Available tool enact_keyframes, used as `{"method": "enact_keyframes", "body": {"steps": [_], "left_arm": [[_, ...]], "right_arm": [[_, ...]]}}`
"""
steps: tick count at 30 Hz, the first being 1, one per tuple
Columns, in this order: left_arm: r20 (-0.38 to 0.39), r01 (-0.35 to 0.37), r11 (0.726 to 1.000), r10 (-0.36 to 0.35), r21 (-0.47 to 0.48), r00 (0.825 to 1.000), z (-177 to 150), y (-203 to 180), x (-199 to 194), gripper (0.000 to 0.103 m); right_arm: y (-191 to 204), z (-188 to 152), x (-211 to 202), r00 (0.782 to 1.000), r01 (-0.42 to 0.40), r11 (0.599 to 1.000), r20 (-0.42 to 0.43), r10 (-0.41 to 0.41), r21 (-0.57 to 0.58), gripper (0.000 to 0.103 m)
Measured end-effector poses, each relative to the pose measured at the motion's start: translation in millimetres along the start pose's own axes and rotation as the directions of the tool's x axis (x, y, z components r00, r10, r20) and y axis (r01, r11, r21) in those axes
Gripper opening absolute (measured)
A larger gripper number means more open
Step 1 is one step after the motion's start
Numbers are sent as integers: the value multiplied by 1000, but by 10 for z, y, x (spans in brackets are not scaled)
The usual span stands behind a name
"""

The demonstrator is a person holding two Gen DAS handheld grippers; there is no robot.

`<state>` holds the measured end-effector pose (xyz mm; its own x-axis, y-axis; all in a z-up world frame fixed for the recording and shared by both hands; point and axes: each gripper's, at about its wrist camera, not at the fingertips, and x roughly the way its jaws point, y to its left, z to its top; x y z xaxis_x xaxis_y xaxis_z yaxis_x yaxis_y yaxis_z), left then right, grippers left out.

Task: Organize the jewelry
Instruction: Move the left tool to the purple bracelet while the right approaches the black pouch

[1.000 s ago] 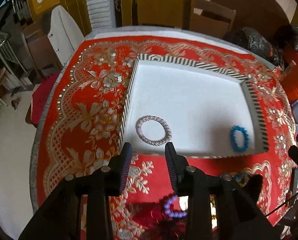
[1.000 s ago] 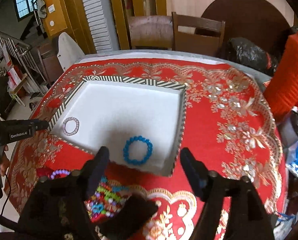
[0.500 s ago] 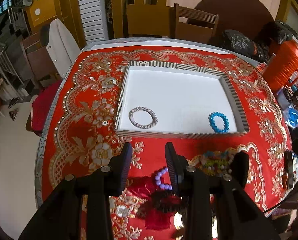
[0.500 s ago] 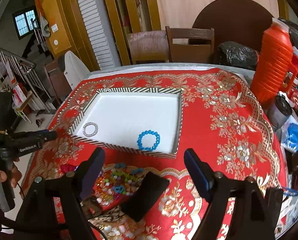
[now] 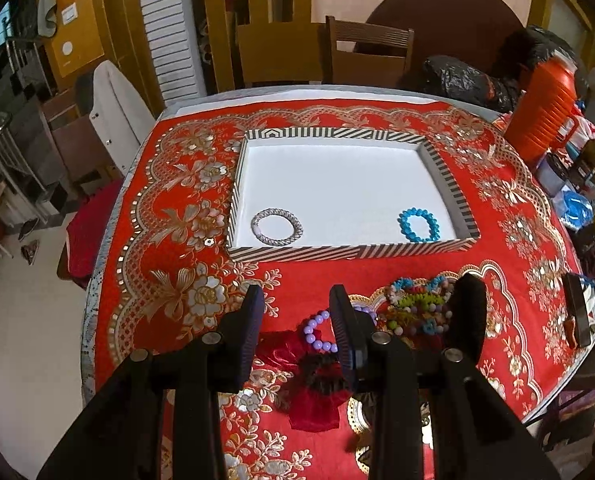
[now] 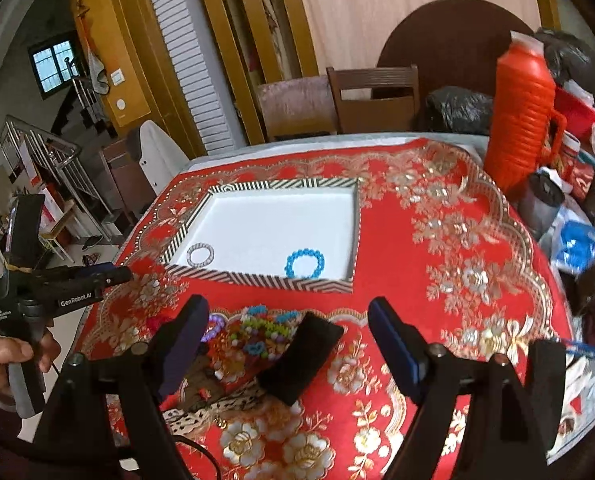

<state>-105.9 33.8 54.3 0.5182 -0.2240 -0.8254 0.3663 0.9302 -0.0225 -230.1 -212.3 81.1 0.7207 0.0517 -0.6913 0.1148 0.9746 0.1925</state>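
Observation:
A striped-rim white tray (image 5: 349, 253) (image 6: 257, 279) lies on the red floral tablecloth. In it lie a silver bracelet (image 5: 277, 226) (image 6: 200, 255) at the near left and a blue bead bracelet (image 5: 418, 224) (image 6: 304, 263) at the near right. A pile of colourful bead bracelets (image 5: 415, 305) (image 6: 257, 330), a purple bead bracelet (image 5: 317, 332) and a dark red scrunchie (image 5: 317, 380) lie in front of the tray. My left gripper (image 5: 295, 326) is open and empty above the cloth by the purple bracelet. My right gripper (image 6: 287, 340) is wide open and empty above the pile.
An orange ribbed jug (image 6: 525, 116) (image 5: 543, 120), jars, bottles and blue packets crowd the table's right side. A black block (image 6: 301, 360) lies by the pile. Wooden chairs (image 5: 367, 56) stand behind the table. The table's left edge drops to the floor.
Both grippers have pulled back and risen from the tray toward the near edge. The tray now looks smaller and the loose jewelry pile has come into view. Both stayed open.

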Motion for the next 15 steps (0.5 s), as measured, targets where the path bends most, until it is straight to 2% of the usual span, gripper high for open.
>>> {"method": "enact_keyframes", "body": {"steps": [10, 15], "left_arm": [[-17, -2, 1000, 2, -3, 1000, -78, 1, -25, 19], [-30, 9, 1000, -9, -2, 1000, -112, -6, -9, 19]], "right_arm": [[72, -116, -135, 1000, 1, 999, -27, -3, -45, 85], [32, -168, -169, 999, -28, 999, -47, 26, -37, 85]]}}
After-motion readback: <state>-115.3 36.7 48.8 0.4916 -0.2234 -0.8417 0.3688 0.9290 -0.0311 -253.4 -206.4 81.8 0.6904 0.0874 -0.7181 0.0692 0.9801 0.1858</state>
